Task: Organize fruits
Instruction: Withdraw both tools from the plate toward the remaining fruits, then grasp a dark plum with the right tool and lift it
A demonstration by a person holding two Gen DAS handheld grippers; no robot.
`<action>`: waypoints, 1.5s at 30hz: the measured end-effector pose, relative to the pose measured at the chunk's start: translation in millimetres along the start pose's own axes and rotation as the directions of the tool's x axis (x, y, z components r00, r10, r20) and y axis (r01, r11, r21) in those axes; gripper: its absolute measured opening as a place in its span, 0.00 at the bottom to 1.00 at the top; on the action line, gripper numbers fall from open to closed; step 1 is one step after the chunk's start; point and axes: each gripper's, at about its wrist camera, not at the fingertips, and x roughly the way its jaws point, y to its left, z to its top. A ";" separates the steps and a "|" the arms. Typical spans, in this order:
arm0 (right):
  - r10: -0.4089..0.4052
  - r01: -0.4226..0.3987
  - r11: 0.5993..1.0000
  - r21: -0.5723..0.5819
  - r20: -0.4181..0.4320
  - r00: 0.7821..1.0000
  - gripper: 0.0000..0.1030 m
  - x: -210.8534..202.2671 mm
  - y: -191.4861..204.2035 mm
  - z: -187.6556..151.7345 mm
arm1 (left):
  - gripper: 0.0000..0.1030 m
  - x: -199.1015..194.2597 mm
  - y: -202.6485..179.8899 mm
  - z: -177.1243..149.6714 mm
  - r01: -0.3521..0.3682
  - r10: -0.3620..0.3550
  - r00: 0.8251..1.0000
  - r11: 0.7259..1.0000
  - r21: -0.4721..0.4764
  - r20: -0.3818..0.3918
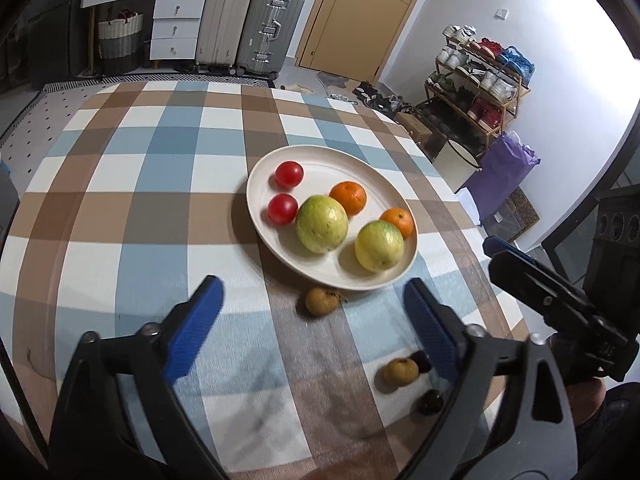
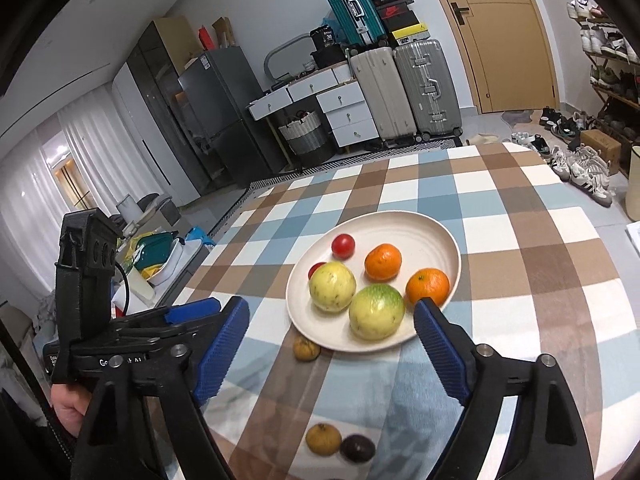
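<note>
A cream plate (image 1: 320, 160) (image 2: 432, 228) on the checked tablecloth holds two red tomatoes (image 1: 288, 174) (image 2: 343, 246), two oranges (image 1: 349, 197) (image 2: 383, 262) and two yellow-green round fruits (image 1: 322, 224) (image 2: 376, 311). Off the plate lie a brown fruit (image 1: 321, 301) (image 2: 306, 348) by its near rim, another brown fruit (image 1: 400, 372) (image 2: 323, 438) and a dark purple fruit (image 1: 431, 402) (image 2: 357, 448) nearer me. My left gripper (image 1: 314, 316) is open and empty above the first brown fruit. My right gripper (image 2: 330, 336) is open and empty near the plate; it also shows in the left wrist view (image 1: 520, 268).
The table's right edge (image 1: 492, 248) drops to the floor by a shoe rack (image 1: 476, 80) and a purple bag (image 1: 504, 172). Suitcases (image 2: 404, 92), drawers and a door stand beyond the far edge. Clutter (image 2: 160, 256) lies left of the table.
</note>
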 end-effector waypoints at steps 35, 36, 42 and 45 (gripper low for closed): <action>-0.047 0.039 0.997 -0.060 -0.144 0.988 0.85 -21.4 5.6 -116.6 | 0.99 -13.6 0.5 -96.9 -0.061 0.061 0.996 0.998 0.009 -0.060; -0.048 0.039 0.997 -0.063 -0.145 0.988 0.85 -21.4 6.2 -117.6 | 0.99 -14.1 0.9 -98.1 -0.061 0.061 0.996 0.998 0.009 -0.061; -0.052 0.041 0.996 -0.075 -0.152 0.987 0.78 -19.4 9.7 -122.9 | 0.99 -15.5 1.7 -101.8 -0.065 0.065 0.996 0.998 0.009 -0.061; -0.047 0.036 0.997 -0.073 -0.150 0.988 0.68 -18.6 11.0 -124.9 | 0.99 -16.2 3.8 -105.4 -0.065 0.065 0.996 0.998 0.003 -0.063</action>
